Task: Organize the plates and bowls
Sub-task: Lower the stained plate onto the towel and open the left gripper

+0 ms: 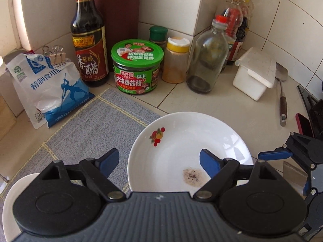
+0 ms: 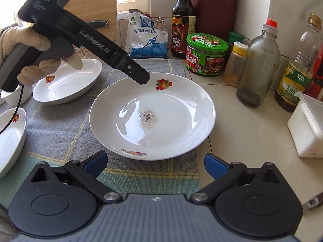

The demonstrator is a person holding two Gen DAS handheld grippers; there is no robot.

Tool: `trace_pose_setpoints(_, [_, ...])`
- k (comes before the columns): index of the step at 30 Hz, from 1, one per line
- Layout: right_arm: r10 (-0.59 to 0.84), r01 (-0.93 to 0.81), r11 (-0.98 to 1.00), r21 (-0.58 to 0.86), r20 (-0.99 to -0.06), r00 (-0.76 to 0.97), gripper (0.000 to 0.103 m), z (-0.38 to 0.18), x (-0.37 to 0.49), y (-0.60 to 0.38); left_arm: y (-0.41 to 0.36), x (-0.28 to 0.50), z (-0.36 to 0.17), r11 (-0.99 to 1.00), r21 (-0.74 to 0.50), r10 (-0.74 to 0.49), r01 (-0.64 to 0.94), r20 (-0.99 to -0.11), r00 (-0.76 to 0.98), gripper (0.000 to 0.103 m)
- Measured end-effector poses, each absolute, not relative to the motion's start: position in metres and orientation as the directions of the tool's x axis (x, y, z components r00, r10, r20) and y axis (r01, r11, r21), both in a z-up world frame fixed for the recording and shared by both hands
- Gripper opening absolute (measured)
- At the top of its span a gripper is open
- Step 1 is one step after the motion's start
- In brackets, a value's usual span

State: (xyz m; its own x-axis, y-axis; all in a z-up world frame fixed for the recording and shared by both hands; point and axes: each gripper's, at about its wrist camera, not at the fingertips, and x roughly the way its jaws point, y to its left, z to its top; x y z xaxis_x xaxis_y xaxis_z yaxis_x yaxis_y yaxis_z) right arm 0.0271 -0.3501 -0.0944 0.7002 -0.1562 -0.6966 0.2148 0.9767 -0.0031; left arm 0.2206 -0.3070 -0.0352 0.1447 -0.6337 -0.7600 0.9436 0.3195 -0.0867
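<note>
I read the step in hand as the left gripper (image 1: 159, 161) letting go of the large plate (image 2: 153, 117) and clearing it. To do this well, I lift straight off so no finger drags the rim, and I keep the plate flat so the speckled residue at its middle does not slide.

Left gripper: jaws apart, nothing pressed between them. In the left wrist view one blue pad hangs over the plate's inner slope at lower right of centre, the other over the grey placemat (image 1: 90, 125) at lower left; the plate's left rim sits between them, with no contact that I can see.

Right gripper (image 2: 155, 161): jaws apart, empty, at the bottom of the right wrist view, just short of the plate's near rim.

The plate rests at the centre of that view, partly on the placemat and partly on the tiled desk (image 2: 252, 141). Two oval bowls (image 2: 66, 82) lie on the placemat at the left, well clear of both grippers. Jars and bottles line the wall behind.
</note>
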Motion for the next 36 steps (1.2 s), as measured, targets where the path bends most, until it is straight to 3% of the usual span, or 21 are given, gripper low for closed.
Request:
trace_pose_setpoints(5, [-0.192,0.296,0.954,0.040,-0.677,0.710,0.103,-0.077,0.010,-0.339,-0.270,0.189,-0.007,0.355,-0.054,-0.685,0.933,-0.694,0.221,0.093])
trace_pose_setpoints(14, [-0.221,0.327,0.944,0.033,-0.674,0.705,0.103,-0.064,-0.025,-0.308,-0.194,0.111,0.007,0.494,-0.002,-0.681,0.870,-0.622,0.385,0.095])
trace_pose_setpoints(25, [-0.104,0.216,0.973,0.085,-0.673,0.732,0.103,-0.068,-0.054,-0.267,-0.110,0.036,-0.024,0.701,-0.131,-0.591,0.701,-0.657,0.468,0.095])
trace_pose_setpoints(36, [0.033,0.078,0.988,0.130,-0.686,0.727,0.103,-0.075,-0.037,-0.230,-0.032,0.003,-0.043,0.812,-0.056,-0.444,0.581,-0.705,0.552,0.095])
